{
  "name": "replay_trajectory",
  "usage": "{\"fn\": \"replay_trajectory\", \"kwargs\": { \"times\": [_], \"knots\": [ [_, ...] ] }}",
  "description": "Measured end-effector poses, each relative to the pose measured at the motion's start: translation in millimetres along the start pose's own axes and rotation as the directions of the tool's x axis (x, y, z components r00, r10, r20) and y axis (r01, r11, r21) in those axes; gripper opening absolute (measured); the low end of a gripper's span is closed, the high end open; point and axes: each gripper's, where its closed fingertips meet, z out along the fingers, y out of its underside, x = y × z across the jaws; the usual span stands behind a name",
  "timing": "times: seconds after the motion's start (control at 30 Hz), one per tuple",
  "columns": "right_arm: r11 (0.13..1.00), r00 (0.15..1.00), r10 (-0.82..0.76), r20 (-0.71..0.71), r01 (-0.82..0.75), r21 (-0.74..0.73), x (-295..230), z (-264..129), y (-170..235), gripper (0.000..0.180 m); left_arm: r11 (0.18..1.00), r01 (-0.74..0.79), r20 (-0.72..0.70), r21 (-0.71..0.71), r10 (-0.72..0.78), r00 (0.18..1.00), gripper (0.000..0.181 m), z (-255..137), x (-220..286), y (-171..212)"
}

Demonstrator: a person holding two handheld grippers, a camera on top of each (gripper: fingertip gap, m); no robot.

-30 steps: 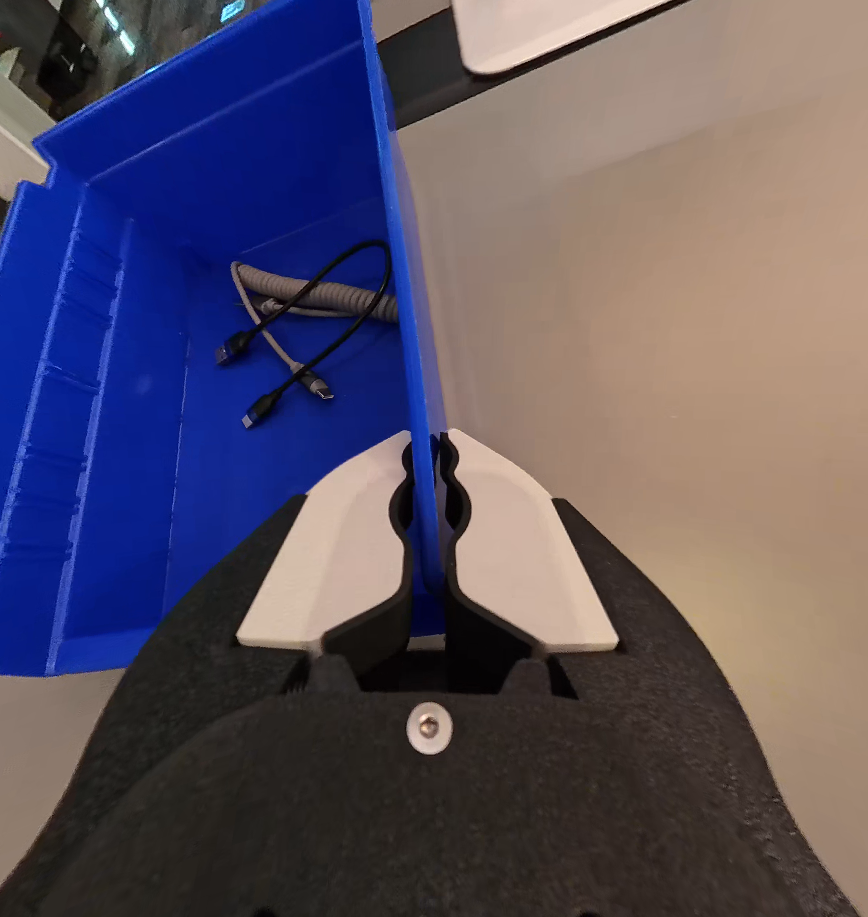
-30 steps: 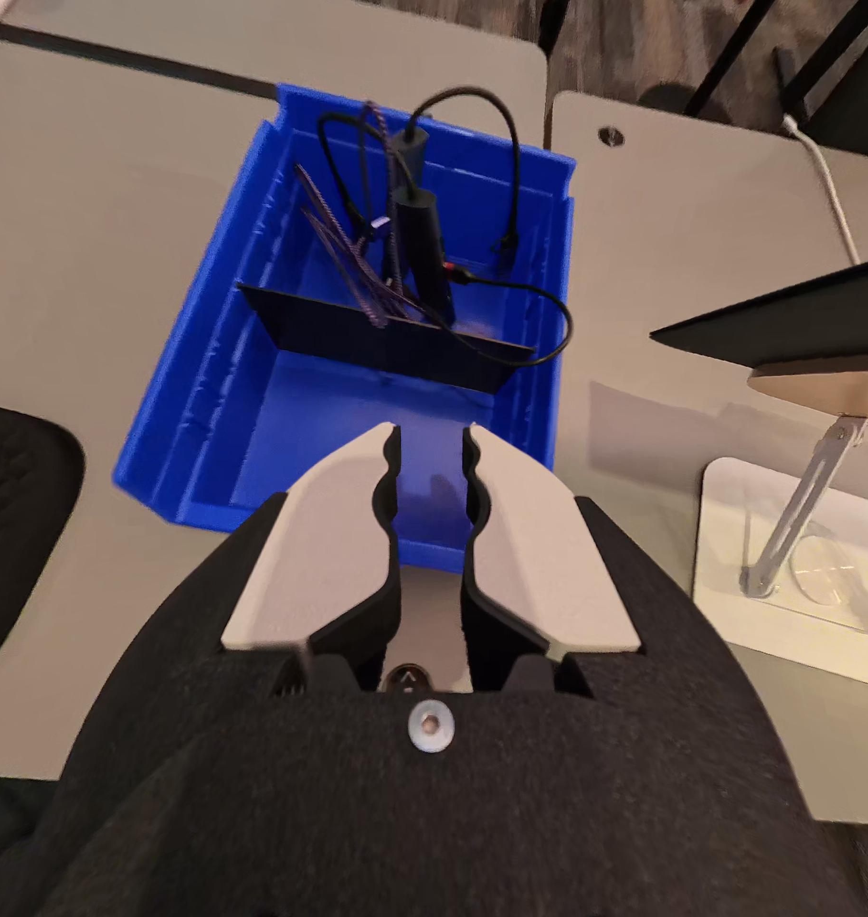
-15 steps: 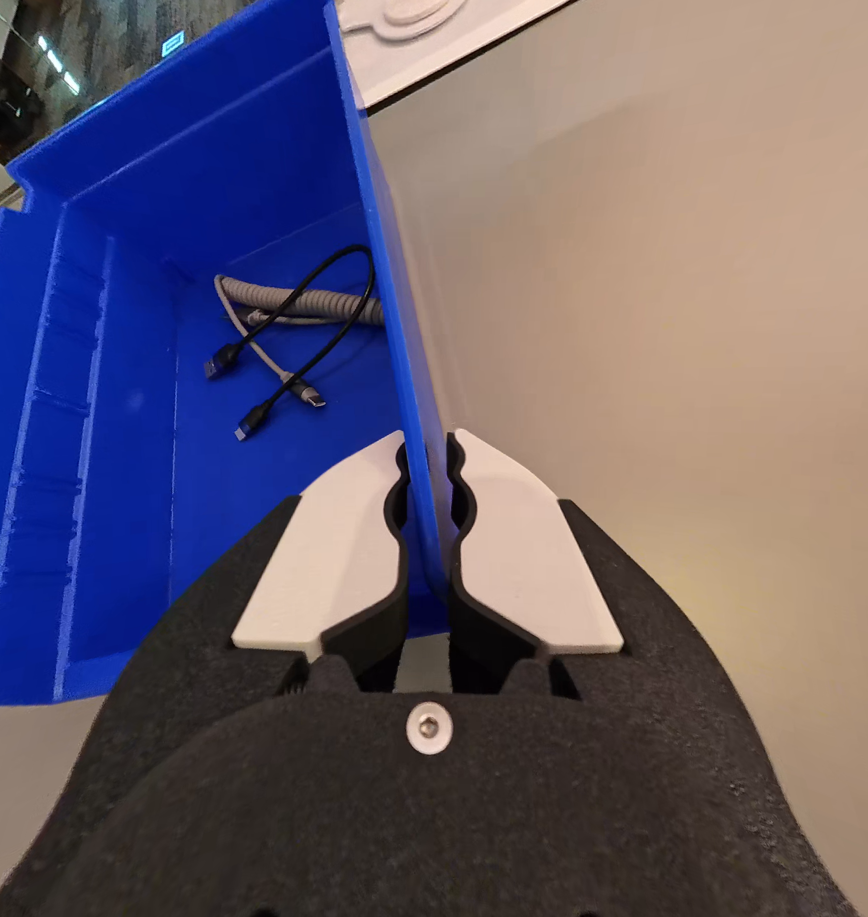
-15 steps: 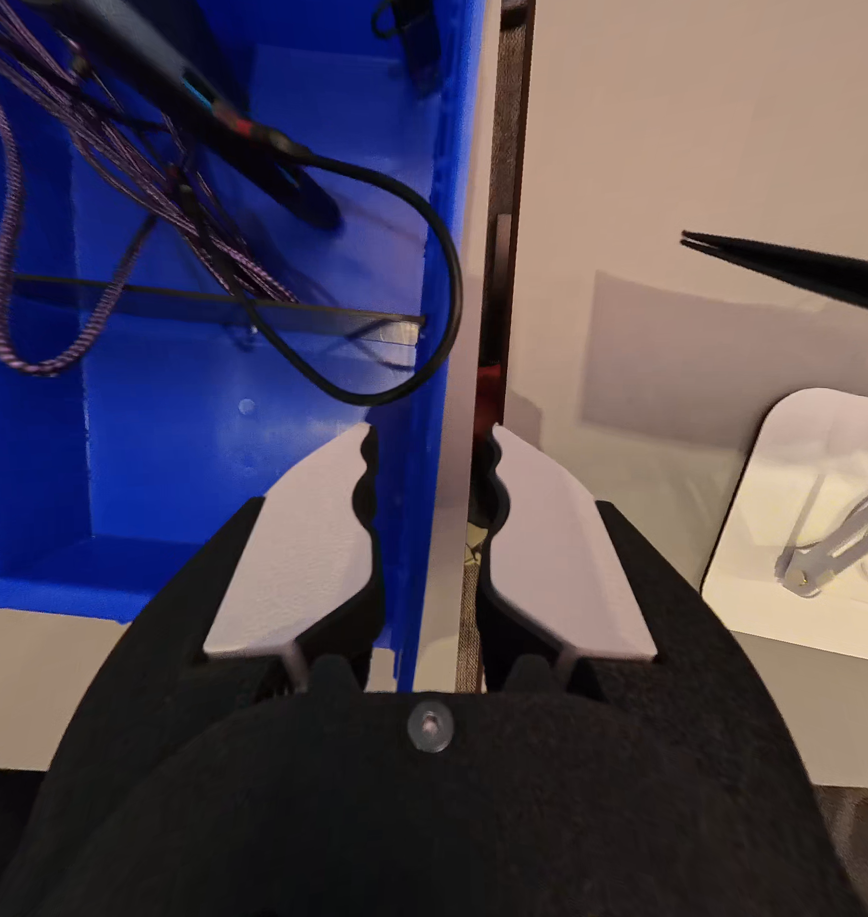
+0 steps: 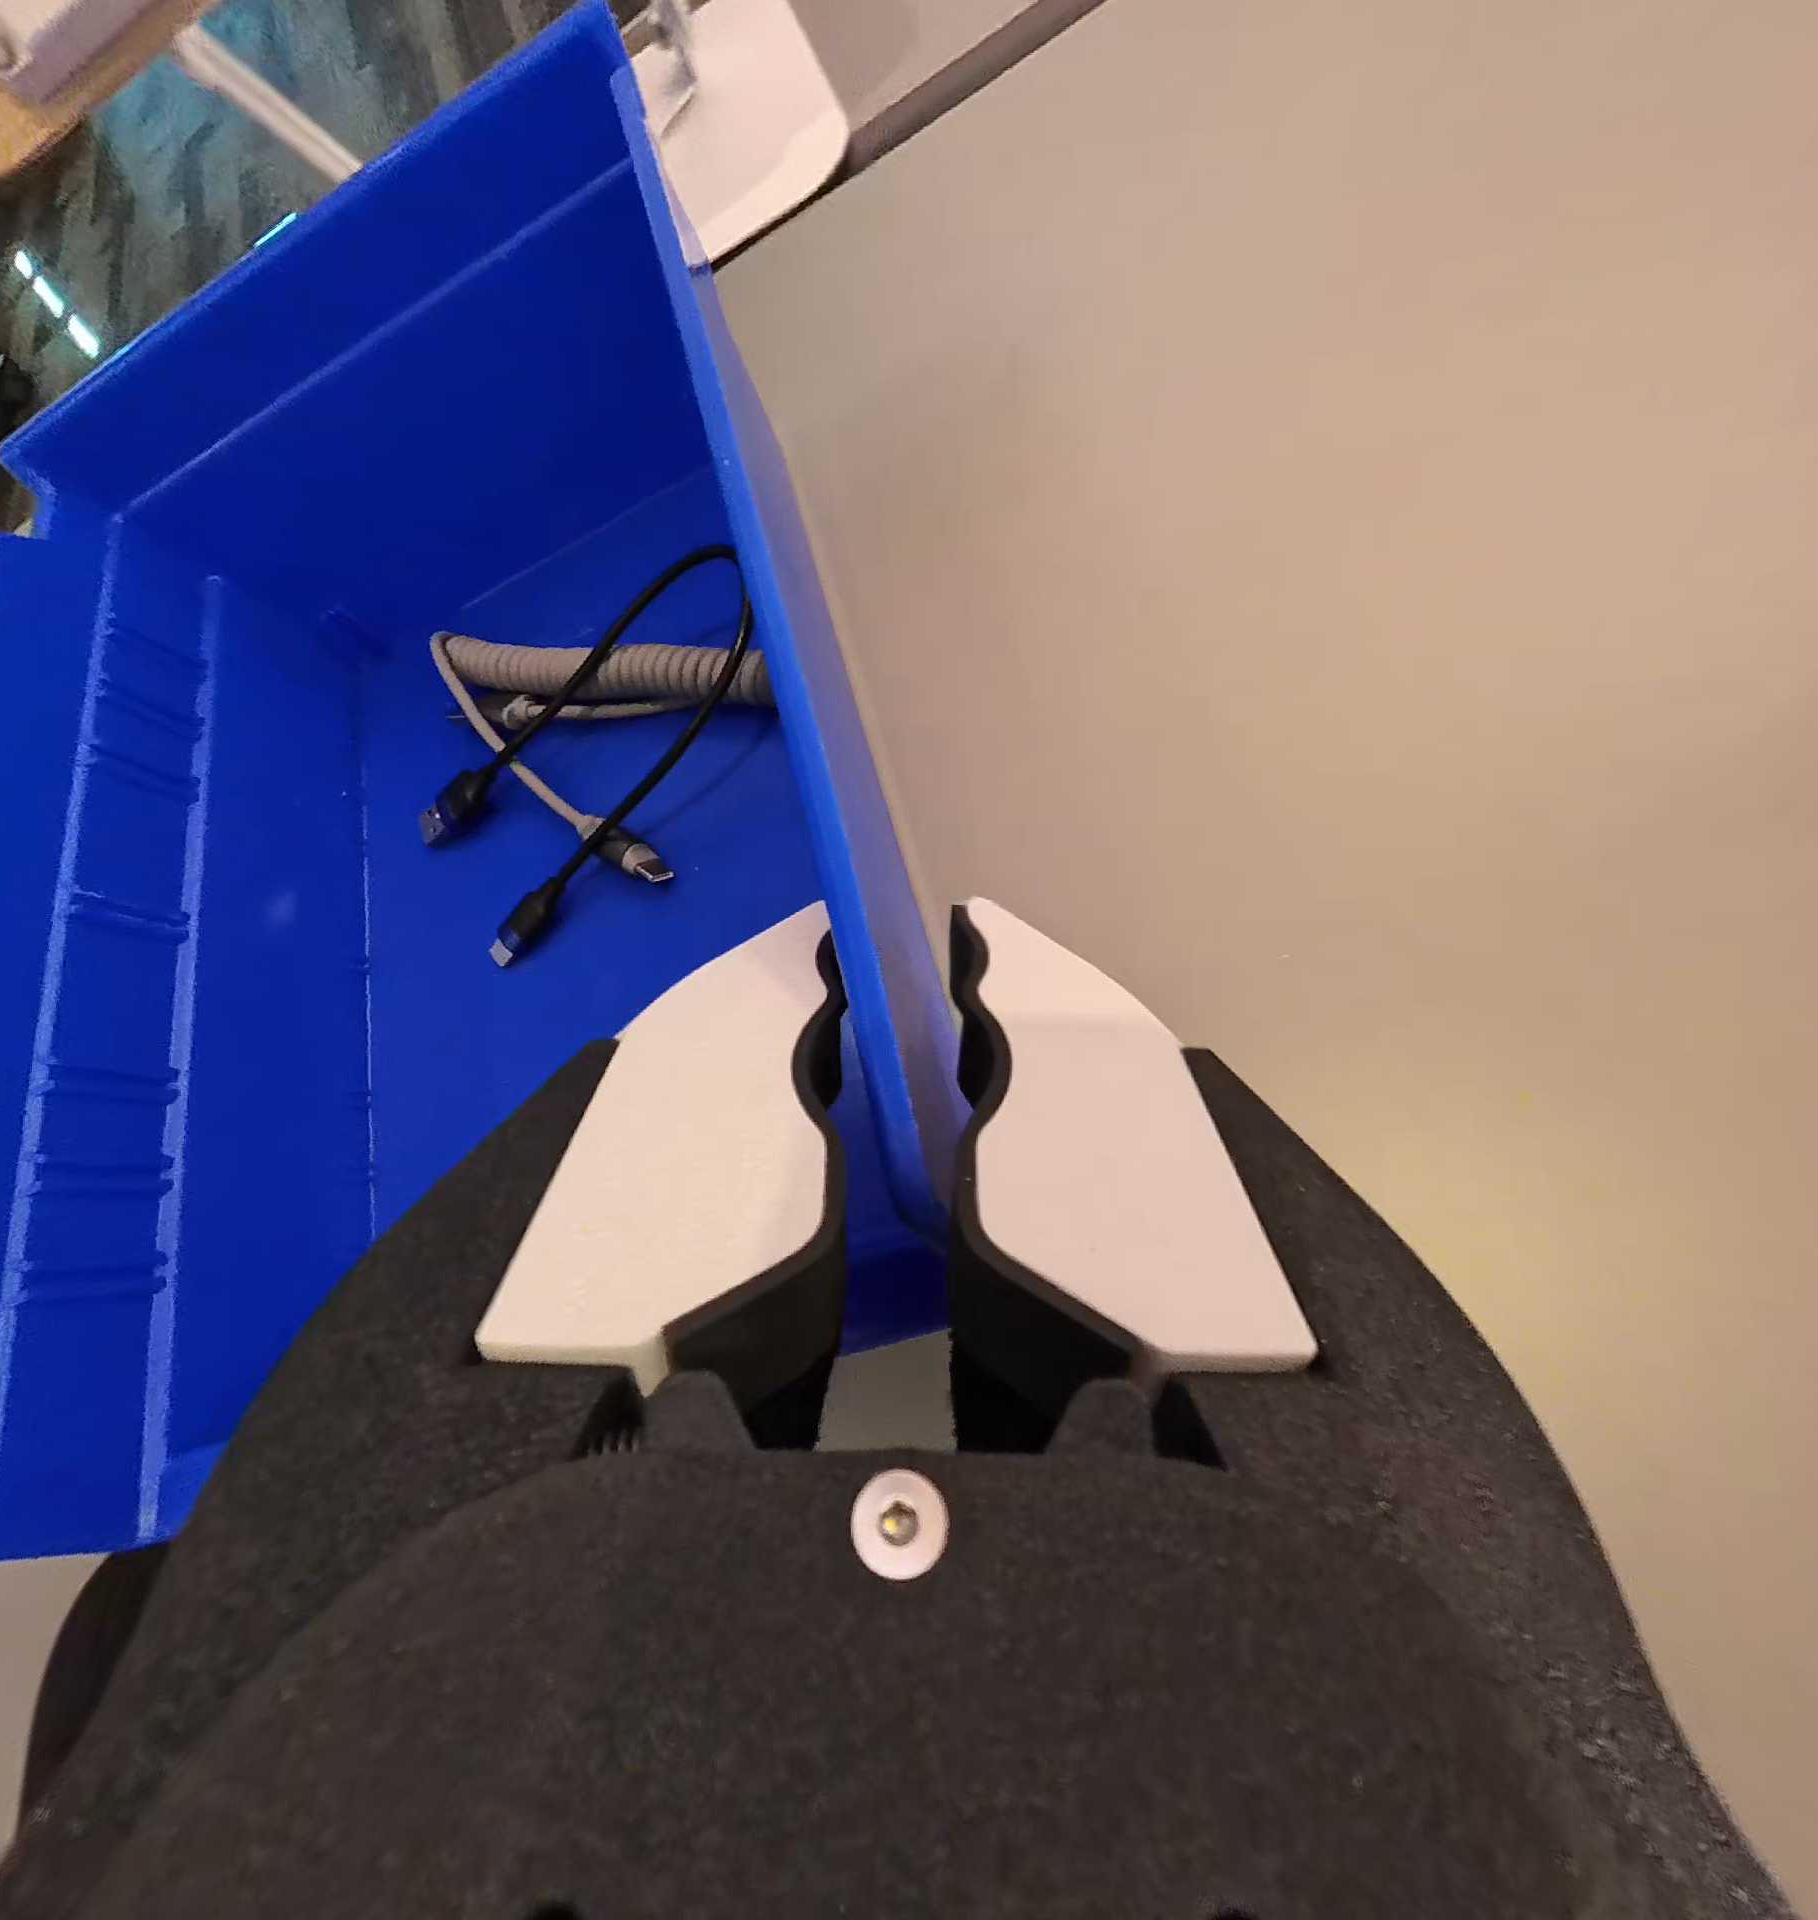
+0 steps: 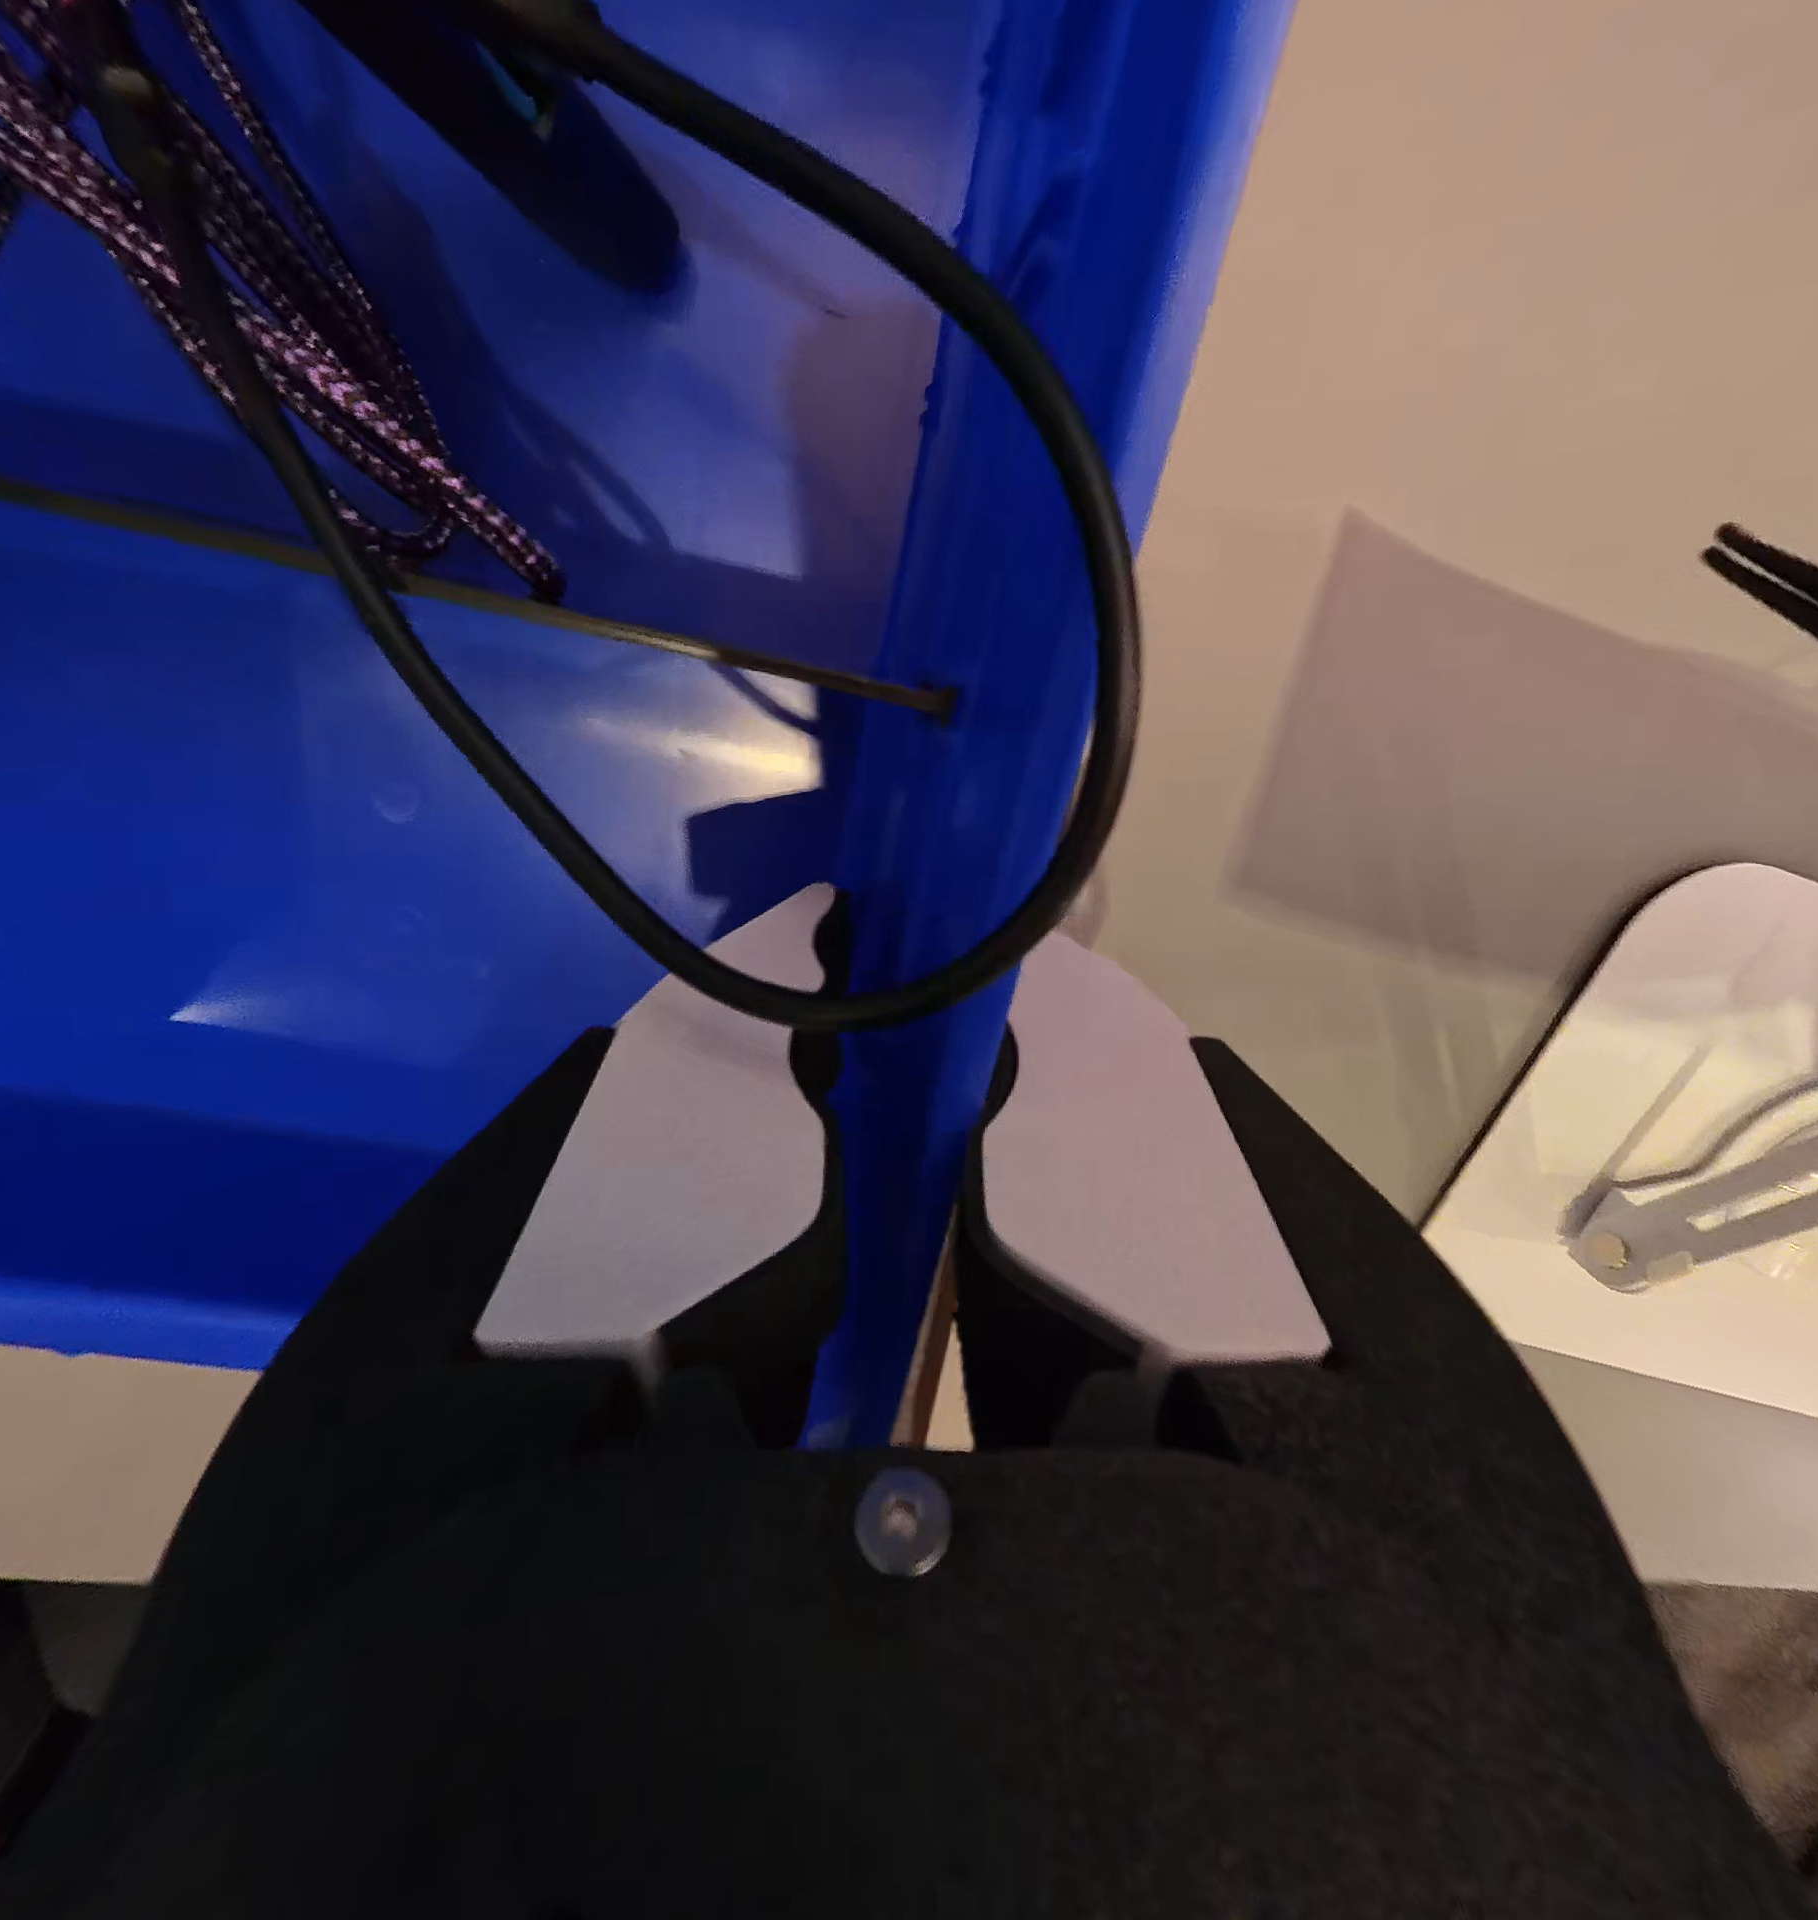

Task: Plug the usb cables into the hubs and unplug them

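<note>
Each claw straddles a bin wall, left claw narrowly agape, right claw seemingly clamped; limp, light cables lie at 10 o'clock, best gripped by their stiff plugs.

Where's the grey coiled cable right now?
In the left wrist view, the grey coiled cable lies on the floor of the blue bin, against its right wall, with a short black cable looped over it.
</note>
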Motion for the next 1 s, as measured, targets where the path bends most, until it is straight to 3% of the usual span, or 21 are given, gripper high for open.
{"fn": "replay_trajectory", "kwargs": {
  "times": [0.13, 0.27, 0.4, 0.6, 0.7, 0.8, 0.87, 0.93, 1.0],
  "knots": [
    [0.990, 0.976, 0.130, 0.174, -0.138, 0.033, -9, 0, -2, 0.007, 1.000, -0.021, -0.046, 0.010, 0.021, 0.999, 0.026, 0, 32, -13],
    [0.993, 0.985, 0.093, 0.146, -0.103, 0.060, -8, 0, -3, 0.006, 0.998, -0.044, -0.086, 0.053, 0.048, 0.995, 0.047, -6, 61, -21],
    [0.992, 0.985, 0.094, 0.146, -0.105, 0.074, -7, 0, -3, 0.006, 0.982, -0.026, -0.112, 0.186, 0.048, 0.993, 0.047, -32, 59, -28],
    [0.977, 0.966, 0.199, 0.163, -0.210, 0.048, -9, -1, -1, 0.005, 0.970, 0.177, -0.308, 0.168, -0.119, 0.944, 0.055, -72, 9, 9],
    [0.965, 0.954, 0.244, 0.174, -0.257, 0.059, -10, -1, -1, 0.006, 0.907, 0.366, -0.445, 0.207, -0.245, 0.861, 0.046, -100, -19, 11],
    [0.956, 0.948, 0.268, 0.174, -0.283, 0.071, -11, -3, 0, 0.006, 0.849, 0.478, -0.577, 0.224, -0.280, 0.768, 0.039, -121, -33, 9],
    [0.955, 0.949, 0.272, 0.159, -0.286, 0.075, -12, -6, 1, 0.006, 0.850, 0.475, -0.504, 0.227, -0.315, 0.804, 0.037, -112, -62, 20],
    [0.955, 0.949, 0.277, 0.153, -0.290, 0.068, -13, -12, 2, 0.006, 0.871, 0.406, -0.250, 0.276, -0.343, 0.905, 0.040, -92, -117, 39],
    [0.958, 0.950, 0.275, 0.147, -0.284, 0.046, -15, -19, 4, 0.006, 0.903, 0.318, -0.010, 0.288, -0.330, 0.944, 0.040, -79, -165, 57]
  ]
}}
